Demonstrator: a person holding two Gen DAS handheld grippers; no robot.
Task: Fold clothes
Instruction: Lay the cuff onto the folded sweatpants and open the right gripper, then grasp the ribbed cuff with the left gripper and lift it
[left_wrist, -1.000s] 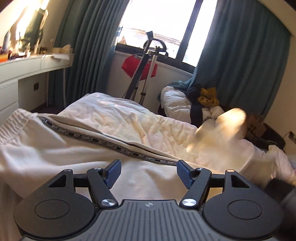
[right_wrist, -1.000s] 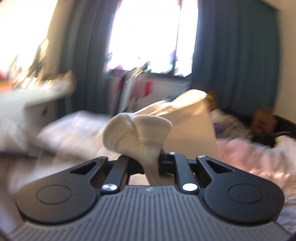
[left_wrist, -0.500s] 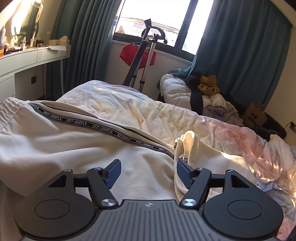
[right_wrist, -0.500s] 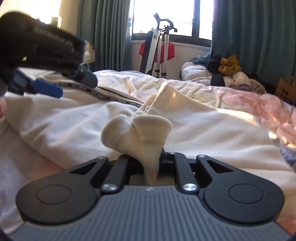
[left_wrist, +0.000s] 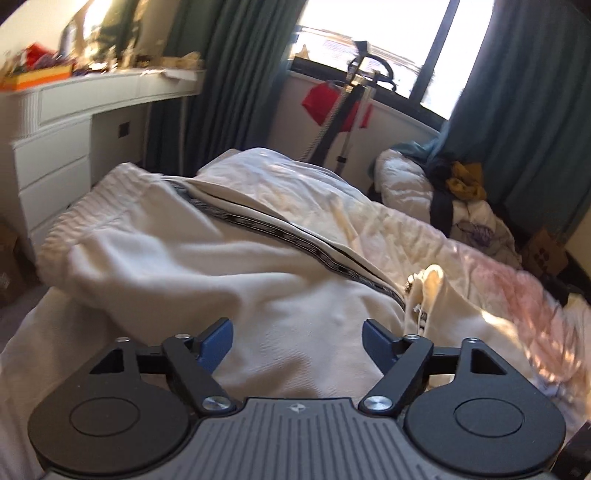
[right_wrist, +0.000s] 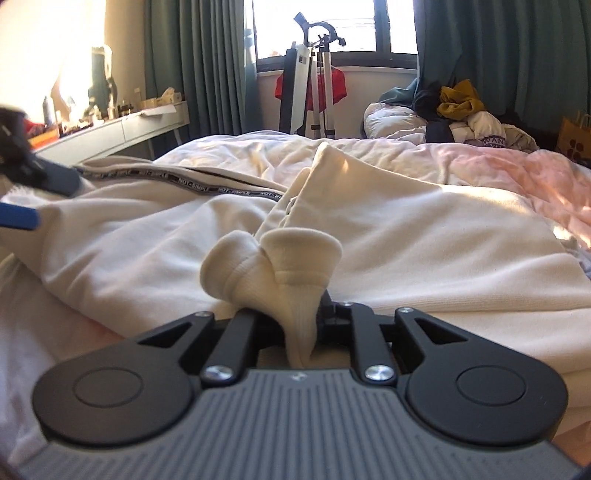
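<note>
A cream garment (left_wrist: 207, 266) with a black lettered stripe (left_wrist: 295, 240) lies spread across the bed. My left gripper (left_wrist: 297, 341) hovers low over its middle. Its jaws are opening, and nothing sits between the blue pads (left_wrist: 218, 341). In the right wrist view the same garment (right_wrist: 424, 236) is folded back over itself. My right gripper (right_wrist: 295, 317) pinches a ribbed cream cuff (right_wrist: 280, 258) that bulges up between its fingers; its jaws are starting to open. The left gripper (right_wrist: 33, 188) shows blurred at that view's left edge.
A white dresser (left_wrist: 51, 140) with clutter on top stands to the left. A folded stand with red cloth (left_wrist: 343, 110) leans under the window. A clothes pile (right_wrist: 458, 107) and a paper bag (right_wrist: 576, 136) sit at the right. A pink duvet (right_wrist: 517, 173) covers the bed's right side.
My left gripper slid left over the garment and its jaws widened. My right gripper came down to the bed with the cuff, laying the folded part flat.
</note>
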